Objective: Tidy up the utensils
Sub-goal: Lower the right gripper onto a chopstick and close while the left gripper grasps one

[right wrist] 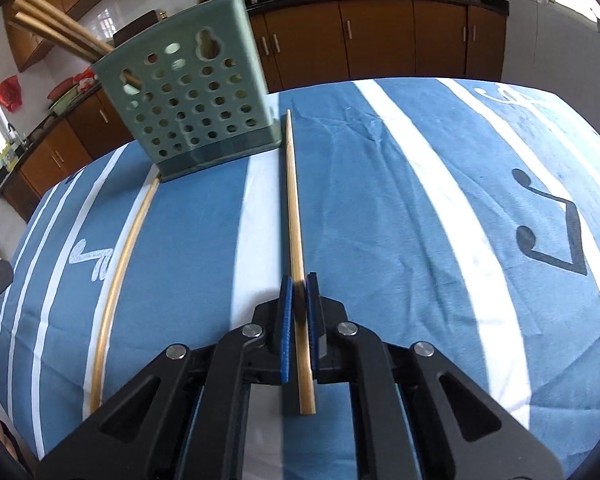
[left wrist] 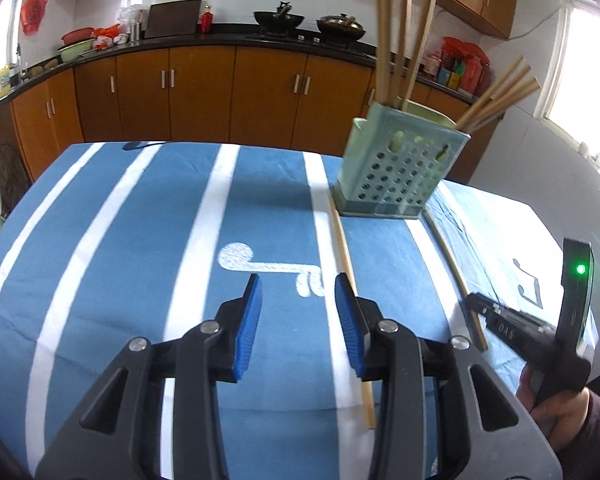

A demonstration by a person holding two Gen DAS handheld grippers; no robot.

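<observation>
The blue-and-white striped tablecloth (left wrist: 140, 240) lies bare and open left of the perforated pale-green plastic chopstick holder (left wrist: 396, 172). The holder, with wooden chopsticks (left wrist: 396, 40) fanning upward and sideways, blocks the far right. Two loose chopsticks flank its base: one on the left (left wrist: 346, 256), one on the right (left wrist: 450, 260).

Bright window daylight, glare, fisheye-warped edges

We see a green holed holder (right wrist: 196, 108) upright on the desk, chopsticks (left wrist: 400, 40) standing inside; one loose chopstick (right wrist: 296, 248) lies right of it; another (right wrist: 120, 264) lies left, touching its base.
</observation>
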